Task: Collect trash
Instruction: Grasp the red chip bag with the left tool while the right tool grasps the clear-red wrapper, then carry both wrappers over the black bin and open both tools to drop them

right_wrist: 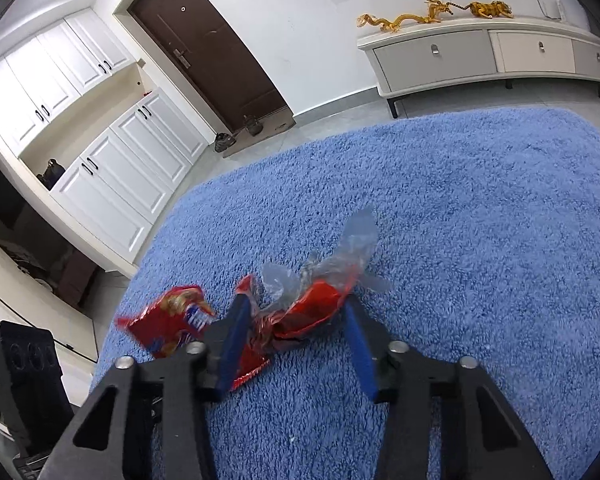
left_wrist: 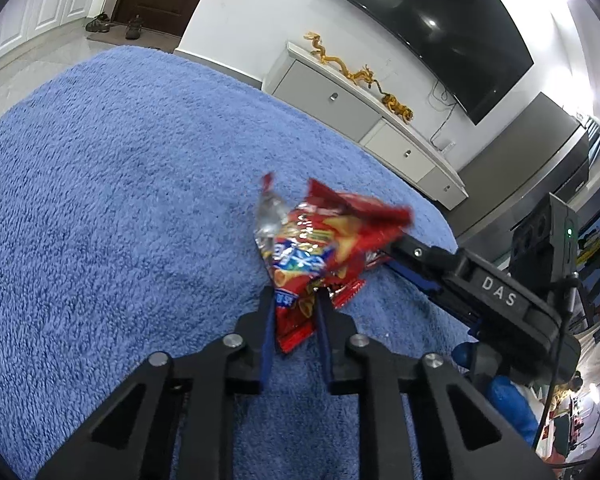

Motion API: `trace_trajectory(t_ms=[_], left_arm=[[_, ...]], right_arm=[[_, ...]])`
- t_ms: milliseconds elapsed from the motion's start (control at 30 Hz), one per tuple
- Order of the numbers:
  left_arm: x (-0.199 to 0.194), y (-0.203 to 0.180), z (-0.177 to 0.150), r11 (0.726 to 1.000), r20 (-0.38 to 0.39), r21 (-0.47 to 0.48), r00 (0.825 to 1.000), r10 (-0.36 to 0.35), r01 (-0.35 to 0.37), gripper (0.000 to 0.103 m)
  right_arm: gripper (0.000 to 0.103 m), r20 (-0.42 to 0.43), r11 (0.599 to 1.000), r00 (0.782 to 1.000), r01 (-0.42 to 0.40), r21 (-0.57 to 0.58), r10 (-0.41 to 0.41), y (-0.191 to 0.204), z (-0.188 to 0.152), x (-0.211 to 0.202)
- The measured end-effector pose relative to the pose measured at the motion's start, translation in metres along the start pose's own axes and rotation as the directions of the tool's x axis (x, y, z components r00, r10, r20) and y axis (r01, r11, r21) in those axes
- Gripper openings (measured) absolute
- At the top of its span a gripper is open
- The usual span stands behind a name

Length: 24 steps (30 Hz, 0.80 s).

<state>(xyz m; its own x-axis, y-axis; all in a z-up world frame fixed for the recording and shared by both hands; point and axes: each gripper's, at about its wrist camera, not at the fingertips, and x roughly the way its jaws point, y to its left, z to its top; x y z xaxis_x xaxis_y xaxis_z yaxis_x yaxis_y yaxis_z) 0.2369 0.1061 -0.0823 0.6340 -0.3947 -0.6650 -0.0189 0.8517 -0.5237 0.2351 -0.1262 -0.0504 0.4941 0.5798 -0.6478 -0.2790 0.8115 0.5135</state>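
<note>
Left gripper [left_wrist: 294, 310]: clenched, jaws nearly closed, pinching the lower edge of a red snack bag [left_wrist: 324, 248] between the blue pads. Bag glossy red, printed with yellow chips and a blue-and-white logo, crumpled and standing up off the blue rug [left_wrist: 100, 200] from the pinch, its upper corner blurred. Silvery clear plastic [left_wrist: 270, 216] bunched against its left side.

Right gripper [right_wrist: 296, 320]: jaws part-way apart, straddling a crumpled wrapper [right_wrist: 312, 310], red with grey see-through film twisted out of its top. Left pad against the red foil, right pad at the wrapper's far edge; cannot tell whether actually squeezing or only set around it. Seen from the left wrist, reaching in from the right with its tip touching the right side of the red pile. From the right wrist, snack bag just left of the left finger, low over the rug, with more red foil under that finger.

All trash near the middle of the rug, with only pile around it. Well beyond the rug: a low white cabinet [left_wrist: 340, 96] against the wall, carrying a golden dragon figure [left_wrist: 340, 66], with a dark television [left_wrist: 440, 28] above; a brown door [right_wrist: 212, 48] with shoes [right_wrist: 224, 142] on the floor before it, and white cupboards [right_wrist: 132, 160] alongside.
</note>
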Motion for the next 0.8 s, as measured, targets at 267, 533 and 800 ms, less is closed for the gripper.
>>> trace_trajectory(t_ms=[267,533,800], left_arm=[[-0.008,0.006,-0.003,1.0,0.009,-0.007,1.0,-0.015,0.015,0.009],[-0.042,-0.005,-0.02,0.999,0.061,0.043,0.998,0.005,-0.007,0.008],[-0.089,-0.022,-0.051,0.996,0.105,0.088,0.994,0.019,-0.028,0.008]], right_arm=[[0.017,0.032,1.0,0.999,-0.021,-0.005,0.021,0.003,-0.006,-0.01],[0.016,0.09,0.999,0.996,-0.024,0.03,0.021,-0.006,-0.022,-0.054],[0.016,0.137,0.999,0.991,-0.003,0.036,-0.002,-0.002,-0.052,-0.111]])
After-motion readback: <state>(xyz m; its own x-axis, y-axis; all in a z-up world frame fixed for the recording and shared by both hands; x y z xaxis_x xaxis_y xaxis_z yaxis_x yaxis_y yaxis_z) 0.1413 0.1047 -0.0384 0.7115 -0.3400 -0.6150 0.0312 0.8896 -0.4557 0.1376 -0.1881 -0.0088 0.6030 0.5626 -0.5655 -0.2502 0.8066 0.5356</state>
